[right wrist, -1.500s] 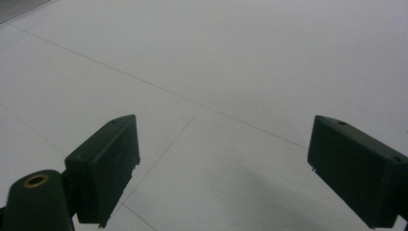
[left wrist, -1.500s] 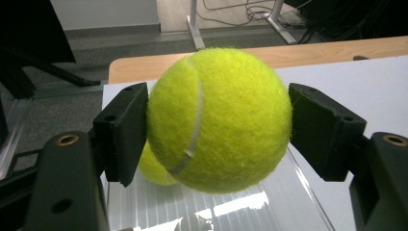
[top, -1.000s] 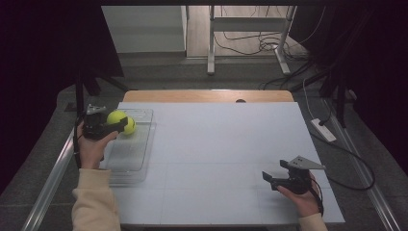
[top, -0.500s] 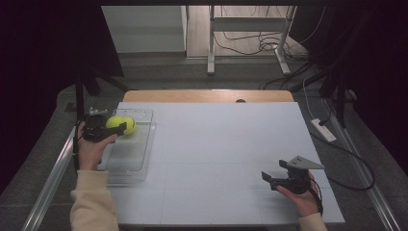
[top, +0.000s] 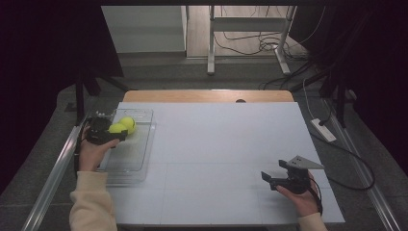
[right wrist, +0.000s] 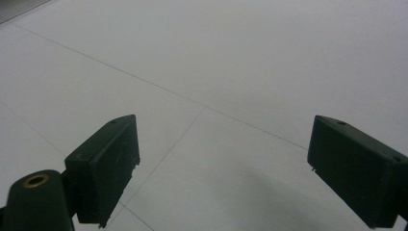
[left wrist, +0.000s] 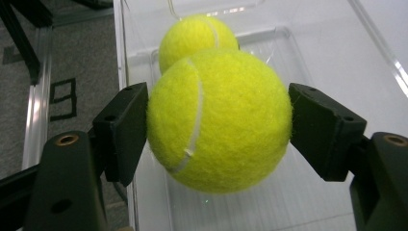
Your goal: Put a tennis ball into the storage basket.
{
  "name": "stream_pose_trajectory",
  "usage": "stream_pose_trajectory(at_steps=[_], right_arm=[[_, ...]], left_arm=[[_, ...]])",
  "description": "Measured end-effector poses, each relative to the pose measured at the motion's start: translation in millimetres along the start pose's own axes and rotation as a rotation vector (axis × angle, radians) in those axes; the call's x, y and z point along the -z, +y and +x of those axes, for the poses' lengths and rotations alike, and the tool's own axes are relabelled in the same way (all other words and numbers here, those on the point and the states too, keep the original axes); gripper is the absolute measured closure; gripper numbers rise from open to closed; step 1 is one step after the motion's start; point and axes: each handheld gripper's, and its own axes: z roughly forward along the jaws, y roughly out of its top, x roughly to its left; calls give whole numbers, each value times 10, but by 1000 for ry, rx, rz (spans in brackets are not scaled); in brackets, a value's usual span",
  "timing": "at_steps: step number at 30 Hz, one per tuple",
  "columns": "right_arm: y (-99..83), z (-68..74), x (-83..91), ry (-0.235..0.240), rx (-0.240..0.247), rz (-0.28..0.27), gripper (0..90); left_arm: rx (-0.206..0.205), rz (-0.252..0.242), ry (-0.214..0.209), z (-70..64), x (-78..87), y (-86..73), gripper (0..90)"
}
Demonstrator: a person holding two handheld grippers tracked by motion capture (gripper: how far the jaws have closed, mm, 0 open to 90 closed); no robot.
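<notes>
— Tennis ball [left wrist: 219, 118]: where is it?
— Clamped between both jaws of the left gripper [top: 107, 133], over the clear tray [top: 139, 159] at the table's left, touching a second ball [left wrist: 195, 36] beyond it.
— And the right gripper [right wrist: 221, 173]?
— Jaws wide apart, holding nothing, above the white table [top: 231, 144] at near right.

Both tennis balls are bright yellow-green and fuzzy, the nearer ball [left wrist: 219, 120] crossed by a curved white seam, the farther ball [left wrist: 195, 36] showing a thin pale seam too. The tray [top: 139, 159] is clear plastic with white glints on its rim. The left gripper [left wrist: 219, 127] has matt black jaws with brass-coloured rivets; the right gripper [right wrist: 223, 166] looks dark green-black. The table [top: 226, 144] is pale grey-white with thin grey lines and a tan wooden far edge. The sleeve [top: 91, 204] is cream.
</notes>
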Motion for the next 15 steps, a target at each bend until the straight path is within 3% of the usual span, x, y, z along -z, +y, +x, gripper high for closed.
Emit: stream_pose_trajectory(at_steps=[5, 15], right_arm=[[-1, -12, 5, -1, -2, 0, 108], [1, -9, 5, -4, 1, 3, 108]], left_arm=[[-14, 29, 1, -13, -28, -7, 271], [-16, 27, 4, -14, -24, -7, 269]])
